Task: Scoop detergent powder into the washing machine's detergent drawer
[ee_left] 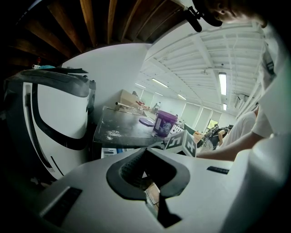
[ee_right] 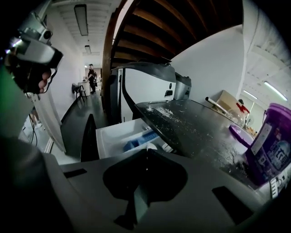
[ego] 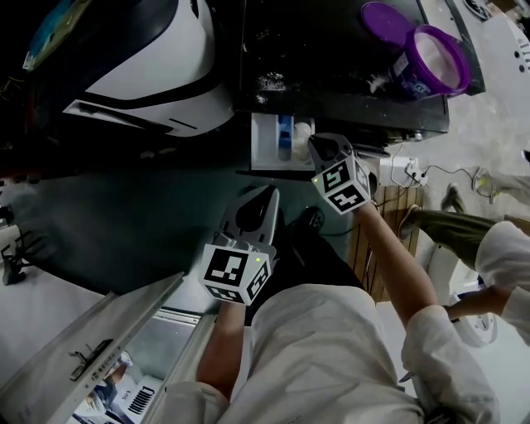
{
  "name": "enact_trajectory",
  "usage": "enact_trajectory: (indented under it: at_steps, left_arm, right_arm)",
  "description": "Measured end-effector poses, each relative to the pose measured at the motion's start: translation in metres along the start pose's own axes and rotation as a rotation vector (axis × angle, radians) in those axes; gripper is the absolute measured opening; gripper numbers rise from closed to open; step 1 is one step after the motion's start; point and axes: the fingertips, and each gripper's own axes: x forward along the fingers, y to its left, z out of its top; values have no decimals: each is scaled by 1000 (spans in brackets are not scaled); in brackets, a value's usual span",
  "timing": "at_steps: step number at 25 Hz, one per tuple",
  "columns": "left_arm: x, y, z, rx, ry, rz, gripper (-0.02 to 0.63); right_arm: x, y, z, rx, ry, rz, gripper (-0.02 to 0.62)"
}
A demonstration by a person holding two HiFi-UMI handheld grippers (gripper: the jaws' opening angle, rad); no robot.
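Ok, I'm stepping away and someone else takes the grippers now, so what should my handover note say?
Left gripper: shut, empty, held low, short of the drawer.
Right gripper: shut on what looks like a white scoop, over the open detergent drawer.
Purple tub stands open on the machine top, lid beside it, spilled powder nearby.
Done: drawer out, tub open, scoop at drawer.
To do: tip the scoop in. Whether powder is already in the drawer can't be told.
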Motion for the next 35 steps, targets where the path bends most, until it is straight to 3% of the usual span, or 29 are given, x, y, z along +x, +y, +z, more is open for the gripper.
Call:
enact_trajectory:
  at_steps: [23, 35]
  left_arm:
    - [-3, 12, 4, -12, -14, 15, 19]
    - [-6, 12, 6, -16, -25, 24, 20]
  right_arm:
    - [4, 21, -1, -488, 105, -98, 8]
    - [1, 25, 2, -564, 123, -128, 8]
